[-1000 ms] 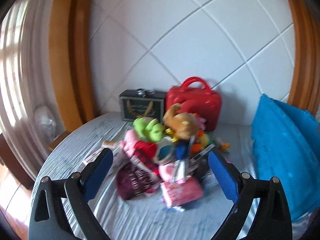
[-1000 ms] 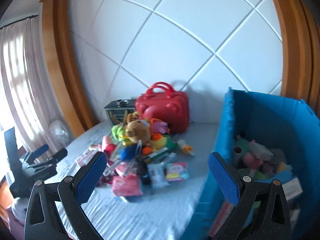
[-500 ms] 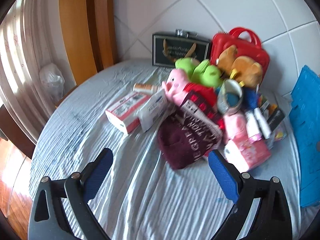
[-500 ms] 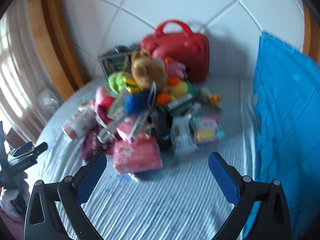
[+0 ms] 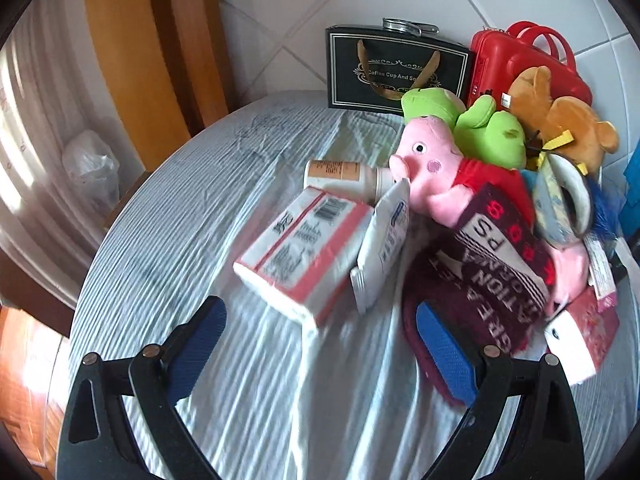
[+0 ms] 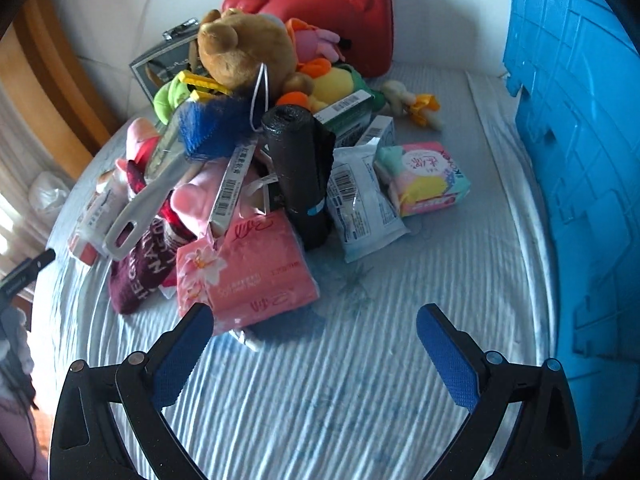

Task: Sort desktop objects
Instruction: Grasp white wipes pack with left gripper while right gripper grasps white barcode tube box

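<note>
Striped bedcover point(image 6: 360, 380): 1 pile point(image 6: 256, 168), 2 spread grippers point(image 5: 320, 328) point(image 6: 314, 330).

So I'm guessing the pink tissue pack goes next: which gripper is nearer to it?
Right. The right gripper hangs open just before the pink tissue pack; from the left gripper it lies off right, beyond the maroon hat.

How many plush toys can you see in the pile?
5 at least: pink pig front-left, green plush behind it, brown bear on top, yellow-orange plush and pink-orange one beside it; others may be buried.
</note>
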`<state>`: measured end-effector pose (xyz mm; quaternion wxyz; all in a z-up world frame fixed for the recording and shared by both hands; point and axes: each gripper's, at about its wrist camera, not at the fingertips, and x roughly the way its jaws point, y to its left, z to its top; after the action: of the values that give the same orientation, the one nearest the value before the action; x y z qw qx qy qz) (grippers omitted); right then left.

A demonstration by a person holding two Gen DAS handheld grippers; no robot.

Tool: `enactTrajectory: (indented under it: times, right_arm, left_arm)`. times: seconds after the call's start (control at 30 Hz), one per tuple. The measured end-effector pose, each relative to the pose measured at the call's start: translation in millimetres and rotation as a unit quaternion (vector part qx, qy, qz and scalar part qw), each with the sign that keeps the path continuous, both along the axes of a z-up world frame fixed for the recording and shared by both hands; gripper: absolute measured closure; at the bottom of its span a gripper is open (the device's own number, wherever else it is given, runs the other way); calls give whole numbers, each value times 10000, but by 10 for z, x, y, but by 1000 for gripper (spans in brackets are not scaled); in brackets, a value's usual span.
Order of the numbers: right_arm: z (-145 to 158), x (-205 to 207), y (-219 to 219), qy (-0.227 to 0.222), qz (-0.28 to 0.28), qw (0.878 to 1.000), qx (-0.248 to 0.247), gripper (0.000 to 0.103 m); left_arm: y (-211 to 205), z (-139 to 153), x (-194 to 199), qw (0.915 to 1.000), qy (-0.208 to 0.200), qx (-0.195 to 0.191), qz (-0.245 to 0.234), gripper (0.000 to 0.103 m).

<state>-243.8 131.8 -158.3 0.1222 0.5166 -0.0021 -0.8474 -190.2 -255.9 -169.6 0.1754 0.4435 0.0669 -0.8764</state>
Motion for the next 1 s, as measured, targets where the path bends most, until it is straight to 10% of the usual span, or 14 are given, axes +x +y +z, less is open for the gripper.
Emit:
enactTrajectory:
  times: [0.13,0.3,0.53,0.67,1.0]
  right_arm:
    - [-124,-102,-101,-164,-75,9998,74,0]
    - [-215,-177,-220,-255,-50,9996,101,0]
    - [-363,-269,-477,-460,202,9987,116,0]
    - [-453,-303,-589,-588,282,9978,75,0]
    - [-208,-448,-594,-253,220,9993,-168,9]
  left_arm:
    - [17,-131,-333,9994,-85,137,-318,10]
    - [239,-457,-685,9953,-445,425,-753,42]
    - [238,-841,-966,9925,-769,679,-658,46]
    - [345,-796,-896,9906,-623,842,-879,82]
    - [347,-686,-316,9922,-413,992,-638,83]
